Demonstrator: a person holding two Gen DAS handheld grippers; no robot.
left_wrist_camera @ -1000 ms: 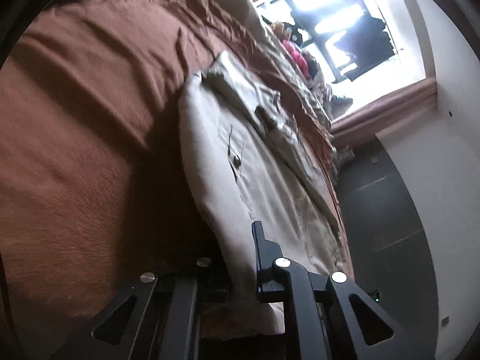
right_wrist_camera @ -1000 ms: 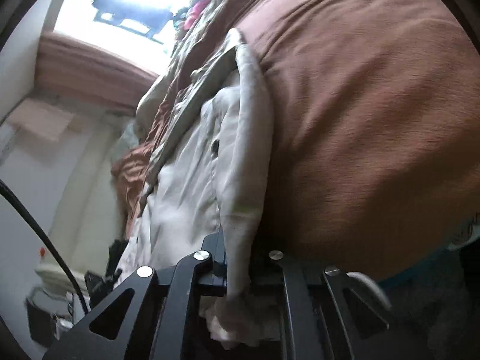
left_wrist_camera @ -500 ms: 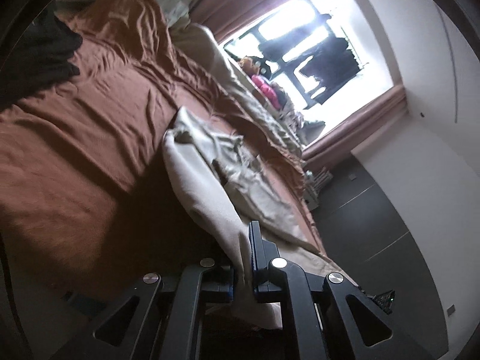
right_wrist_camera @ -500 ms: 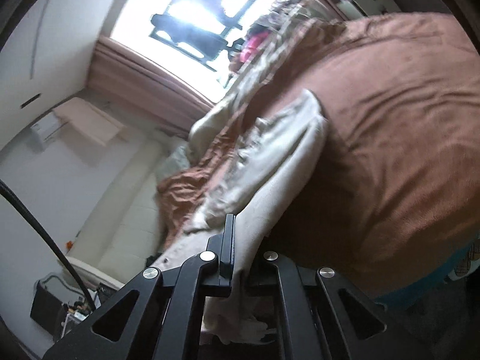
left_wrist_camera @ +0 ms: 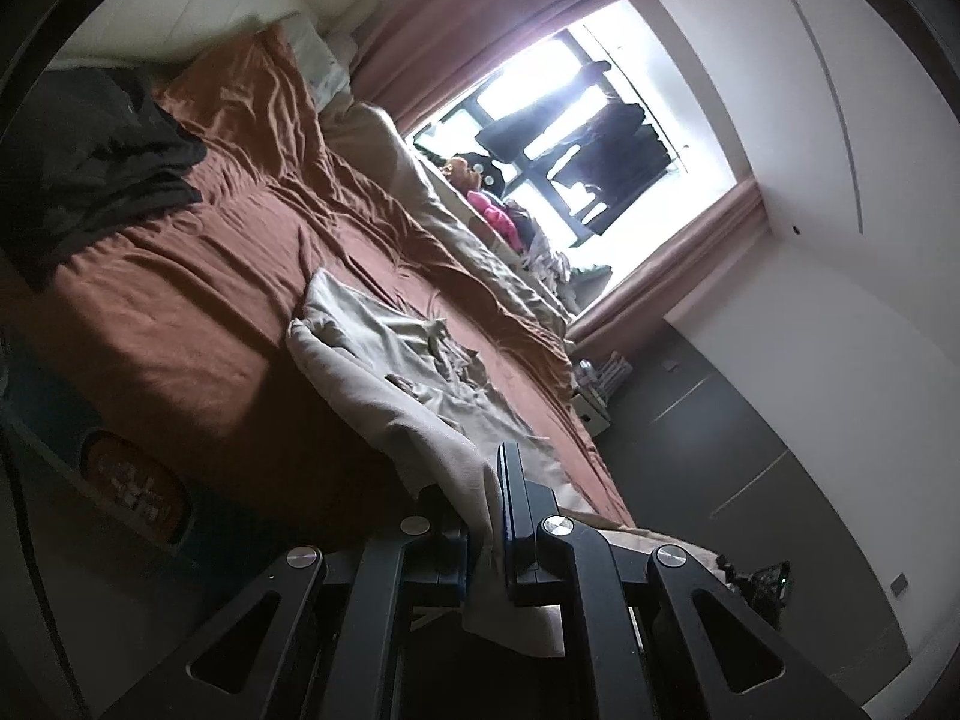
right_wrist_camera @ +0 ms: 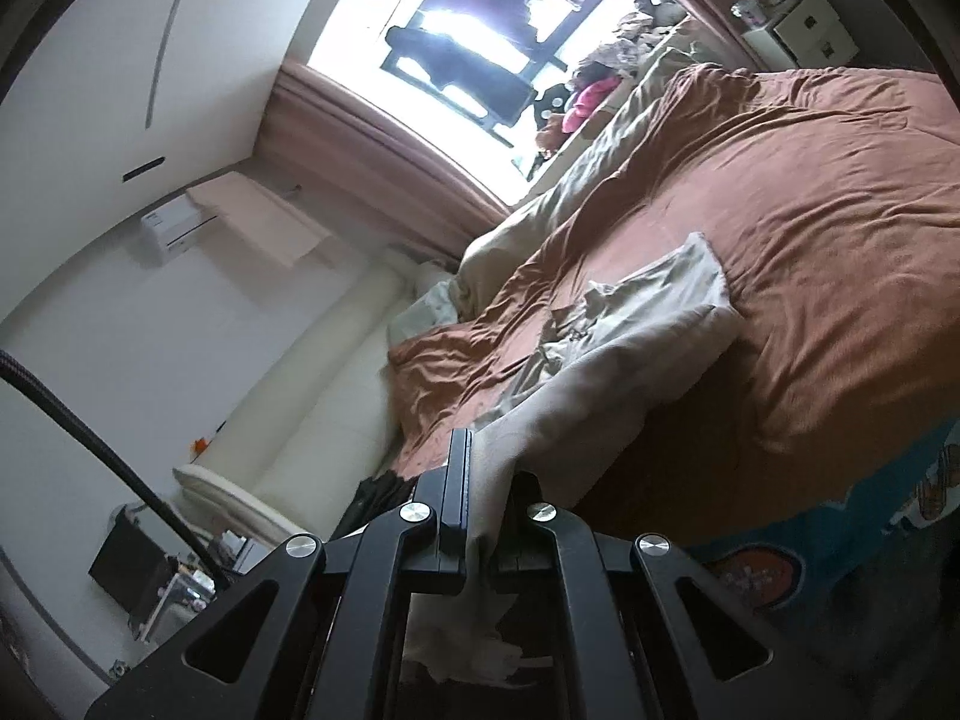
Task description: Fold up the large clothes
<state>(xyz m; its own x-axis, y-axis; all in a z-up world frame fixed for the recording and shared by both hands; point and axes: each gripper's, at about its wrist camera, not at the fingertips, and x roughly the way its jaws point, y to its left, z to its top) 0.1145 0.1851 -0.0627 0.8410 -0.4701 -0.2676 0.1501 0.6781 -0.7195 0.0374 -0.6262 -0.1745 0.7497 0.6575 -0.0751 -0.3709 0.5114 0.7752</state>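
A large beige garment, with seams and a pocket, is partly lifted off a bed with a rust-brown cover. My left gripper is shut on one edge of it and holds that edge up; the cloth runs taut from the jaws down to the bed. My right gripper is shut on another edge of the same garment, also raised. The far end of the garment still rests crumpled on the bed in both views.
A dark pile of clothes lies at the bed's far left. A beige duvet and coloured items lie along the window side. A white sofa and small table stand beside the bed. Dark floor lies to the right.
Both grippers have risen and pulled back from the bed with the garment's edges in them. The garment, which lay flat, now hangs stretched from the jaws, and more of the room shows.
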